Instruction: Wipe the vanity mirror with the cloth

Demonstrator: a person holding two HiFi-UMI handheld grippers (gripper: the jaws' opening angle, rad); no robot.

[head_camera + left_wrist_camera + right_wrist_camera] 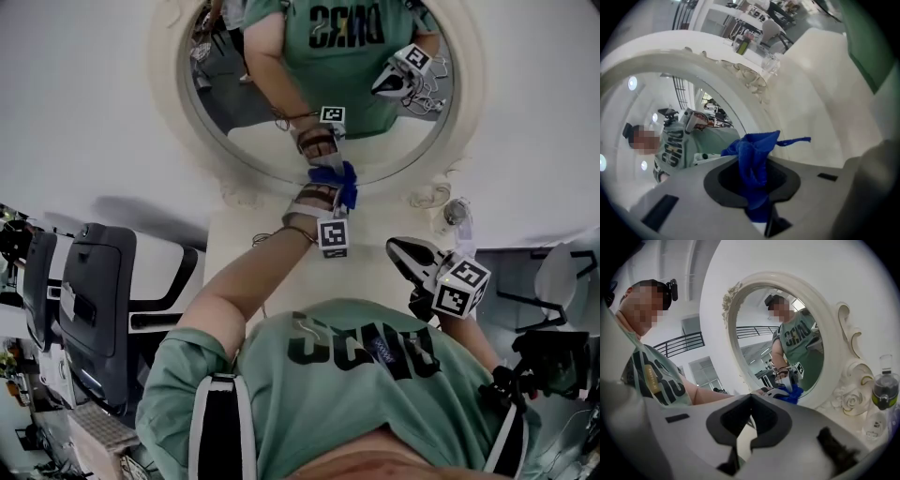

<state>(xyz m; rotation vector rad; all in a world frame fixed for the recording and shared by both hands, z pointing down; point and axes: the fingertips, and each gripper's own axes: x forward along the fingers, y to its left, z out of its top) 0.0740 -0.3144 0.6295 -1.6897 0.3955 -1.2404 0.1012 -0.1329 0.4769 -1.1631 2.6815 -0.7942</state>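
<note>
Pressure is what matters most in this step. The left claw [328, 183] is clamped on a bunched blue cloth [752, 154]. The wad bulges past the claw's tips and seems to meet the glass of the round vanity mirror in its white carved frame [246, 131] at its lower edge.

Only the fabric should bear on the glass, never the hard tips, so I would lean in gently and keep the claw angled behind the cloth. Nearly all the glass lies above and beyond the claw, so overlapping arcs climbing from here look sensible.

A small clear bottle [457, 214] stands to the right of that claw, by the frame's foot, so sideways strokes should stop short of it. The right claw [751, 397], its jaws together on nothing, hangs well back over the cream desk [230, 248] and is best kept there.
</note>
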